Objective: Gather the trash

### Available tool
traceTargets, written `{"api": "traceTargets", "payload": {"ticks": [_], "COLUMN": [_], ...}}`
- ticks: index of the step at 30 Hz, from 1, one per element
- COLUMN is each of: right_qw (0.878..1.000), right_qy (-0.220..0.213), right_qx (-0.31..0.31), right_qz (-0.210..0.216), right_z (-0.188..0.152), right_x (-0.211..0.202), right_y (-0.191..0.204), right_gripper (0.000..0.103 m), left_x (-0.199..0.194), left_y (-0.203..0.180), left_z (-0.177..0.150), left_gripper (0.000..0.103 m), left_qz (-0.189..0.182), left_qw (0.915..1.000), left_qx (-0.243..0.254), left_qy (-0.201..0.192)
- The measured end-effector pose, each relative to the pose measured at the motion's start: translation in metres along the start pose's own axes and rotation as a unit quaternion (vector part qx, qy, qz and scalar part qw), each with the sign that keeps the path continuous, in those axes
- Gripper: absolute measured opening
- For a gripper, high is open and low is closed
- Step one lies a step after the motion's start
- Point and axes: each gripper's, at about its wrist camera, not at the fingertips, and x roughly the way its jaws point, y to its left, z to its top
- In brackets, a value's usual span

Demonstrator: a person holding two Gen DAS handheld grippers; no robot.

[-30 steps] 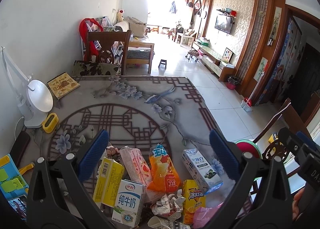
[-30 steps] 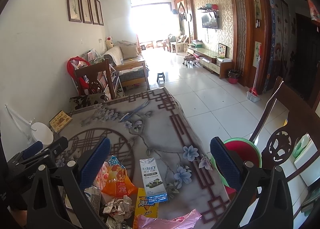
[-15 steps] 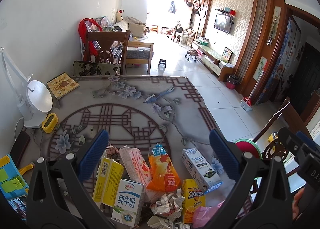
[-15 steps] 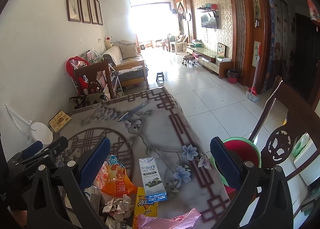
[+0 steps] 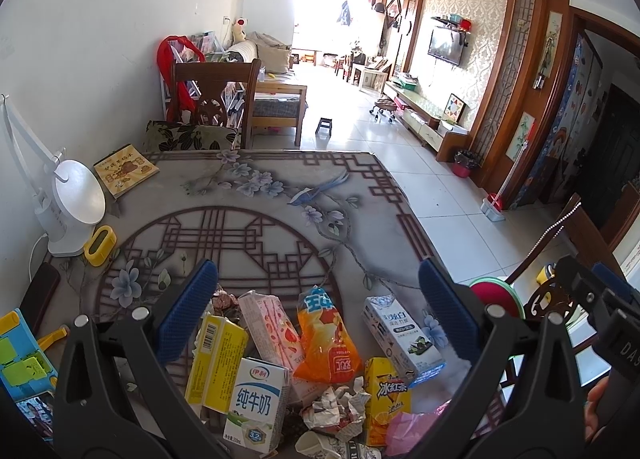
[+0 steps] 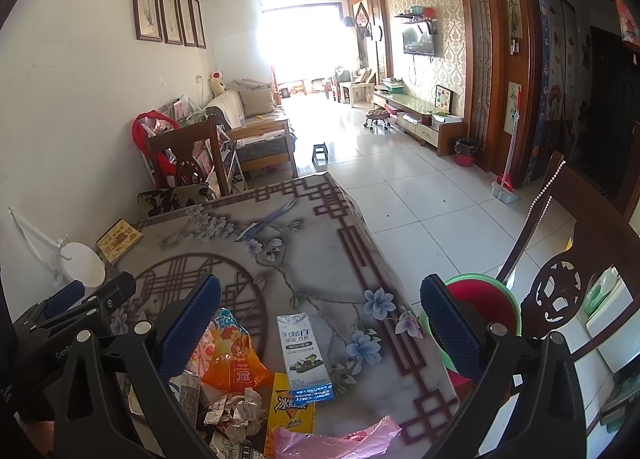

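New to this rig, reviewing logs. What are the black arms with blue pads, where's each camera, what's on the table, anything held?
No robot: a person holds one two-finger claw in each hand. Each picture comes from a fisheye camera on a claw, looking along its fingers. The left claw and right claw are both open and hold nothing. On the patterned table lies a trash pile: a milk carton, orange snack bag, crumpled paper, yellow iced-tea carton, pink plastic bag. A red basin sits beside the table.
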Motion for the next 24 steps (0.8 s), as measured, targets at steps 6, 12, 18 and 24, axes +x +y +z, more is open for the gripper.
{"api": "traceTargets", "payload": {"ticks": [6,12,18,24], "right_qw": [1.0,1.0,0.999,0.997], "right_qy": [0.001,0.013,0.036,0.071], "right_qx": [0.001,0.004,0.001,-0.002], "right_qz": [-0.001,-0.003,-0.004,-0.006], "right_z": [-0.002,-0.012,-0.011,-0.017], "right_x": [0.001,0.005,0.018,0.04], "right_y": [-0.001,-0.007,-0.004,-0.007], "right_gripper": [0.096,0.096,0.096,0.096], "left_x": [0.001,0.005,0.015,0.047], "left_y": [0.0,0.002,0.008,0.062], "left_z": [-0.002,-0.011,-0.013,-0.037], "left_gripper": [0.099,0.099,0.099,0.099], "left_qz": [0.0,-0.001,0.001,0.022], "left_qw": [1.0,1.0,0.9997,0.9952], "left_qx": [0.0,0.005,0.009,-0.006], "left_qy": [0.001,0.006,0.023,0.095]}}
